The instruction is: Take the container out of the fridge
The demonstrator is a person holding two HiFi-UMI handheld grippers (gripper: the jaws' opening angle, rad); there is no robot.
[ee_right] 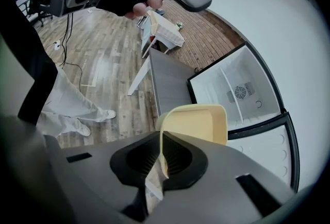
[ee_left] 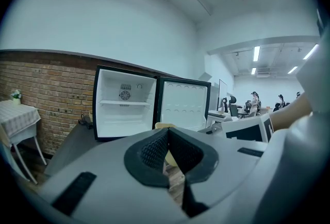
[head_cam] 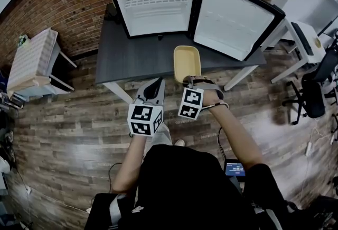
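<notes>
A pale yellow container (head_cam: 187,62) hangs over the dark grey table (head_cam: 132,60), in front of the small black fridge (head_cam: 153,7). The fridge's door (head_cam: 232,20) stands wide open and its white inside looks bare. My right gripper (head_cam: 192,80) is shut on the container's near rim. In the right gripper view the rim (ee_right: 163,156) runs between the pads, and the container (ee_right: 198,122) reaches toward the fridge (ee_right: 242,91). My left gripper (head_cam: 157,83) is beside it to the left, shut (ee_left: 167,148) and holding nothing. Behind its jaws are the fridge (ee_left: 124,107) and a bit of the container (ee_left: 164,126).
A small table with a checked cloth (head_cam: 31,60) stands at the left by the brick wall. White desks (head_cam: 306,38) and an office chair (head_cam: 311,97) are at the right. Wooden floor lies below. A cable runs across the floor (ee_right: 69,27).
</notes>
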